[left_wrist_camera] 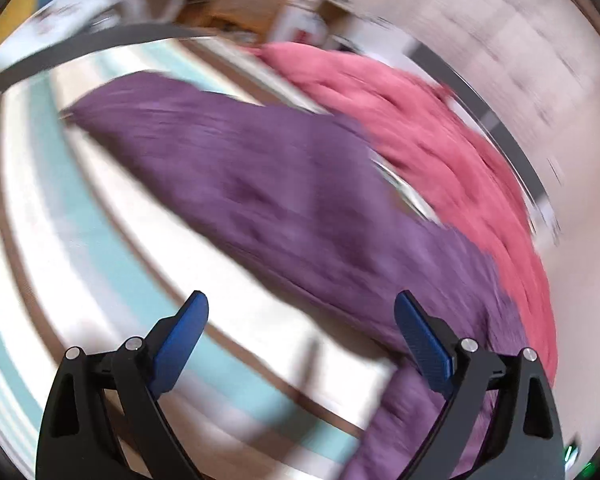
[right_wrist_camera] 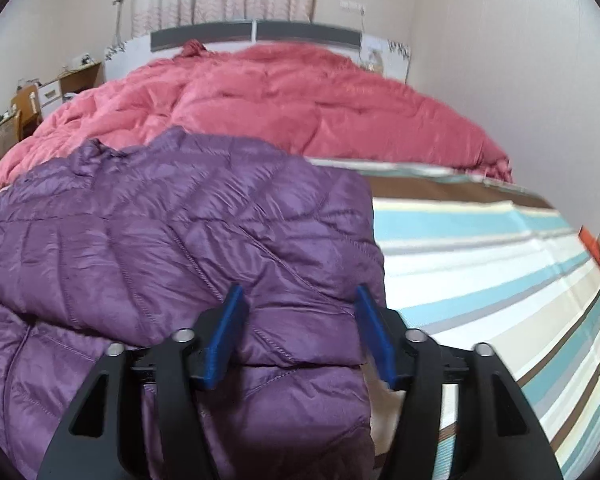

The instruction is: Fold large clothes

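Observation:
A purple quilted down jacket [right_wrist_camera: 172, 240] lies on the striped bed sheet [right_wrist_camera: 500, 248], part folded over itself. My right gripper [right_wrist_camera: 298, 300] is open, its blue fingers straddling the jacket's folded edge near its right side, with fabric between them. In the blurred left wrist view the jacket [left_wrist_camera: 268, 192] stretches across the striped sheet [left_wrist_camera: 80, 240]. My left gripper [left_wrist_camera: 302, 304] is open and empty, above the sheet just short of the jacket's near edge.
A pink quilt [right_wrist_camera: 292, 100] is bunched at the head of the bed, behind the jacket; it also shows in the left wrist view [left_wrist_camera: 440, 140]. A grey headboard [right_wrist_camera: 256, 36], curtains and a wooden desk with a chair [right_wrist_camera: 24, 108] stand beyond.

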Demonstrator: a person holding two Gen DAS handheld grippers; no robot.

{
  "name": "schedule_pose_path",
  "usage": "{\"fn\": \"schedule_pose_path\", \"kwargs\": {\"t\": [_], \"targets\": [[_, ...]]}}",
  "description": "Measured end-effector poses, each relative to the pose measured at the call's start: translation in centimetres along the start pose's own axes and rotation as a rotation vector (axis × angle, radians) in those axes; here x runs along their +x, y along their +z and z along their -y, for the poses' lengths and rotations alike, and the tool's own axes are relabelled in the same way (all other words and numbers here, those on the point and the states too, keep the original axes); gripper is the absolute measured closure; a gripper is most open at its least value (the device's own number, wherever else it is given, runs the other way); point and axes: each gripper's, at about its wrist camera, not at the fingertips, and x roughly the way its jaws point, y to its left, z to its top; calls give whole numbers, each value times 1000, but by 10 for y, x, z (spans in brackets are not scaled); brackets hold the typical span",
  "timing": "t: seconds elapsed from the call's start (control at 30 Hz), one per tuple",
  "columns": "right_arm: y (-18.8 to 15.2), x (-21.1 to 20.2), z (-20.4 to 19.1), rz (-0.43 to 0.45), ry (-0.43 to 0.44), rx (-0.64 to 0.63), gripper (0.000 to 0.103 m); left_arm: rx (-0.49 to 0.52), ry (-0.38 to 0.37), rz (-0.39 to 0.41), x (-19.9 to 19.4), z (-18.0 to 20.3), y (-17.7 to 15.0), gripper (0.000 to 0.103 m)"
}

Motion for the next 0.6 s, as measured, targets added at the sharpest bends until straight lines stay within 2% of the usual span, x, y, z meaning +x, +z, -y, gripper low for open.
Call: {"fn": "schedule_pose_path", "kwargs": {"t": [0.07, 0.13, 0.23, 0.37, 0.43, 0.47, 0.5, 0.6], "targets": [[-1, -6, -5, 22, -9, -29, 34, -78, 33, 17, 7, -28, 15, 11], [-2, -9, -12, 30, -14, -66, 34, -150, 52, 19, 15, -51, 28, 17], [-2, -5, -18, 12, -25, -98, 34, -263, 33, 22, 31, -75, 43, 26], [-2, 1, -17, -12, -28, -96, 34, -286, -7, 31, 52, -81, 64, 31], [-3, 1, -17, -11, -31, -97, 34, -316, -10, 49, 62, -87, 74, 38], [-3, 1, -17, -10, -32, -98, 34, -331, -8, 52, 65, -89, 80, 48], [-3, 1, -18, -9, -36, -101, 34, -346, 0, 52, 69, -92, 83, 64], [-3, 3, -19, -12, -45, -112, 34, -344, 20, 27, 80, -95, 95, 94]]}}
